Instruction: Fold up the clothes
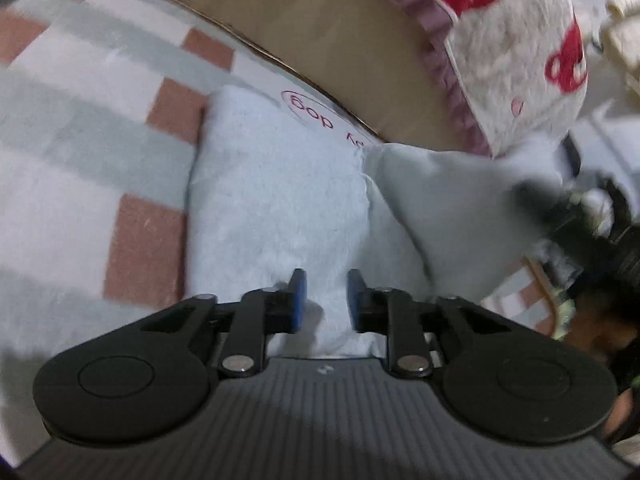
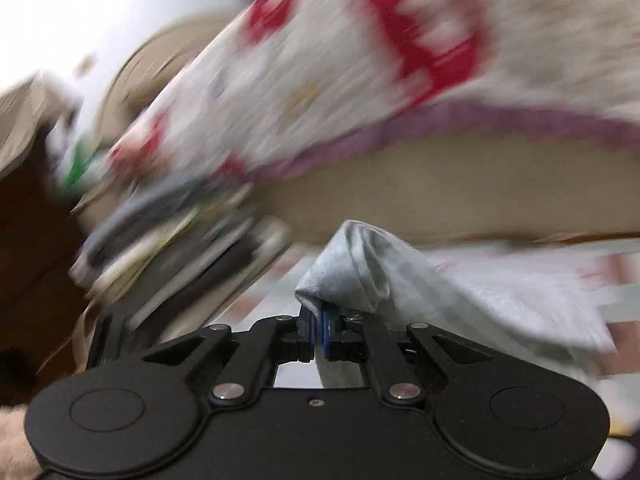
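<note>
A checked blanket (image 1: 80,184) in white, grey and brick red covers the surface. Far behind stands a cardboard box (image 1: 320,32). A red-patterned white cloth (image 1: 516,60) drapes over its right side.

Right view motion-blurred: patterned blanket (image 2: 360,80), stacked clutter (image 2: 168,240) indistinct

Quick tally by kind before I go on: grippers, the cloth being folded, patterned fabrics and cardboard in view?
Grippers: 2, left gripper open over the cloth, right gripper shut on a corner of it
Pale blue cloth: 1
Patterned fabrics: 2, checked blanket and red-printed fabric
Cardboard sheet: 1
Total: 6
</note>
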A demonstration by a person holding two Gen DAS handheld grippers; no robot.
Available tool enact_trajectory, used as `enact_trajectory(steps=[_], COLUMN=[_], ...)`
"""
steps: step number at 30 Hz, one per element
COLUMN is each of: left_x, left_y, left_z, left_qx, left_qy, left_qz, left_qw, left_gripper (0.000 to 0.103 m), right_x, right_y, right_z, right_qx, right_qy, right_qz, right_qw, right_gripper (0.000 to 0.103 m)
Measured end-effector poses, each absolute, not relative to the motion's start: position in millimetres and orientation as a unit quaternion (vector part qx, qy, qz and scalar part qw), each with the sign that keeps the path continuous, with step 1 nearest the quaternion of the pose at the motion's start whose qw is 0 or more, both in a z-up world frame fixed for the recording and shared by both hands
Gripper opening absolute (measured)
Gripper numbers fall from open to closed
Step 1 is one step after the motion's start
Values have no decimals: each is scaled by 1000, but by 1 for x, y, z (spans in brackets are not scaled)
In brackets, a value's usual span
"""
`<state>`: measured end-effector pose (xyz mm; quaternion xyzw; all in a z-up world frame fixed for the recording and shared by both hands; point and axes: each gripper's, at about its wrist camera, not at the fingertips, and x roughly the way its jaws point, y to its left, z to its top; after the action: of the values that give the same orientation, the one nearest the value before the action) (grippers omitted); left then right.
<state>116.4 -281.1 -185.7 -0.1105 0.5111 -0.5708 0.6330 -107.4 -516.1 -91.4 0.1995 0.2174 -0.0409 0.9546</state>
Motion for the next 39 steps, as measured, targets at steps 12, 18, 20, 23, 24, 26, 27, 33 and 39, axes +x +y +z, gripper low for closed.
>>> enact_trajectory(steps=[12,18,20,23,24,26,27,33,39], left_x=[132,128,120,107,103,92,87,62,49], left_y=[-280,-281,-282,-286,-288,-292,-294,-299,-306], left_z=[-191,-175,-164,-153,-152,-155,-158,-157,-163], left_qx=[-78,-70,-47,-14,-4,30,53,128,138], left_qy=[486,443,417,398,393,381,374,341,335], left_qz=[-564,-619,-648,-678,-679,-680,-679,-672,-662], left_qw=[664,645,636,618,620,625,629,645,656], left_gripper=[20,21,26,37,41,41,41,41,51], right_x=[-65,-53,-54,-61,-64,-75,-81,-150,-188], right_y=[-462,-453,-453,-459,-462,-470,-474,-523,-576], right_z=[-171,-177,-180,-180,-180,-178,-177,-150,-177], right_qx=[108,68,84,136,161,210,235,346,476], right_qy=[348,380,378,384,389,393,395,326,270], right_qz=[-23,-2,-4,15,29,58,72,-7,-126], right_qw=[931,923,922,913,907,893,885,880,827], right_gripper=[6,8,11,18,25,25,25,42,51])
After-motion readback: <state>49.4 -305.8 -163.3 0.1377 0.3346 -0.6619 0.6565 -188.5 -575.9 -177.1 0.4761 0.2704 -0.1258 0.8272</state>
